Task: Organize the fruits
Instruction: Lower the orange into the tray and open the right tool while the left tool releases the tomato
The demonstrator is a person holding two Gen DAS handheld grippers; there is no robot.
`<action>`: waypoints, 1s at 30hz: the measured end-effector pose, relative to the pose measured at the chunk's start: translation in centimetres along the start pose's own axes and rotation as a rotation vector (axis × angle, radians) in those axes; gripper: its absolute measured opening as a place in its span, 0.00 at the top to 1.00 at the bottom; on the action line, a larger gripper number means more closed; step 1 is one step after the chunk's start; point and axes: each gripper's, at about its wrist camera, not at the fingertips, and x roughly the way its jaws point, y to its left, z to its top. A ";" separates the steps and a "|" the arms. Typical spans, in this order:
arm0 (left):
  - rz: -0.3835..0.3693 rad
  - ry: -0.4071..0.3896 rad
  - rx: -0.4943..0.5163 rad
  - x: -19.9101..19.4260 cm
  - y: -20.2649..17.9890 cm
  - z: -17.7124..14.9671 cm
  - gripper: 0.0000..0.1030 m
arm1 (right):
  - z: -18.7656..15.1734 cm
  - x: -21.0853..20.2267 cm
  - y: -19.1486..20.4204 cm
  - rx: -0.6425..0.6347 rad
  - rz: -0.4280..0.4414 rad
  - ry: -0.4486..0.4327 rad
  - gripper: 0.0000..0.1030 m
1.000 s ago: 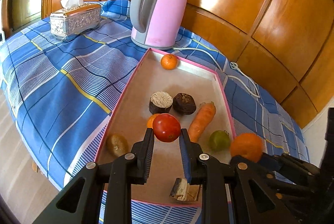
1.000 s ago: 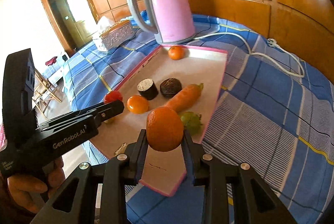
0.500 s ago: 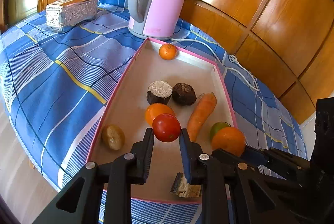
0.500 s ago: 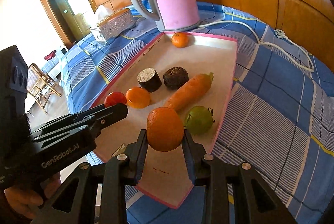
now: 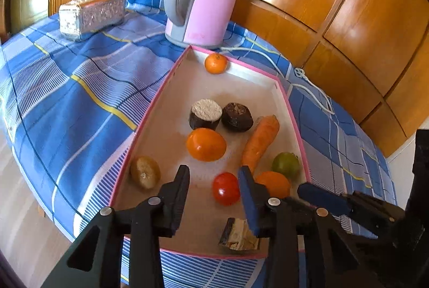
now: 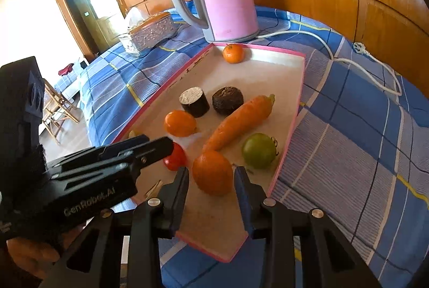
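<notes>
- Our left gripper (image 5: 213, 184) is opening: its jaws stand clearly apart, and the red tomato (image 5: 226, 188) sits on the tray floor between them, nearer the right-hand jaw and touching neither pad that we can see — released, as we read it.
- Our right gripper (image 6: 211, 180) is opening too; the large orange (image 6: 212, 172) rests on the tray between its jaws with a sliver of gap on each side, so we judge it let go as well.
- The relation the next move turns on: both fruits lie straight ahead of their own claws, down along the fingers, so each hand can draw straight back without brushing its fruit.
- The two sit just beside each other near the front of the pink-rimmed tray (image 5: 295, 111), the tomato to the left of the orange; our left hand is nearer the tomato, our right nearer the orange.
- The tomato is small, glossy and round, so it may roll if nudged; the orange is bigger, matte and slightly pebbled.
- Farther in lie a green tomato (image 6: 259, 151), a carrot (image 6: 241, 120) with its long axis running diagonally toward the far right corner, and a smooth orange fruit (image 5: 206, 144) — all apart from the claws.
</notes>
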 end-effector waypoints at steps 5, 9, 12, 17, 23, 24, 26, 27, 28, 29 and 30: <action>0.059 -0.024 0.028 -0.4 -0.3 0.0 0.65 | -0.5 0.4 0.5 -0.022 -0.013 0.013 0.67; 0.093 -0.045 0.035 -0.8 -0.3 0.2 0.65 | -0.2 0.9 0.1 -0.008 -0.041 0.002 0.72; 0.107 -0.043 0.029 -0.7 -0.1 0.2 0.65 | 0.2 0.9 0.0 -0.008 -0.053 -0.012 0.72; 0.126 -0.041 0.036 -0.7 -0.4 -0.1 0.64 | 0.2 1.0 0.2 -0.012 -0.055 -0.012 0.72; 0.140 -0.051 0.054 -1.0 -1.1 -0.1 0.61 | 0.0 0.7 0.3 -0.002 -0.047 -0.009 0.72; 0.142 -0.055 0.055 -1.1 -1.2 -0.1 0.60 | -0.1 0.5 0.3 -0.001 -0.046 -0.011 0.72; 0.141 -0.061 0.058 -1.3 -1.4 -0.1 0.60 | -0.1 0.2 0.3 0.007 -0.051 -0.016 0.72; 0.143 -0.067 0.062 -1.4 -1.5 -0.2 0.60 | -0.2 0.0 0.3 0.011 -0.053 -0.019 0.72; 0.144 -0.071 0.065 -1.6 -1.5 -0.3 0.60 | -0.3 -0.2 0.3 0.015 -0.055 -0.025 0.72; 0.145 -0.077 0.069 -1.7 -1.6 -0.3 0.59 | -0.3 -0.4 0.3 0.021 -0.058 -0.030 0.72; 0.146 -0.081 0.073 -1.8 -1.7 -0.4 0.59 | -0.4 -0.7 0.3 0.026 -0.063 -0.036 0.71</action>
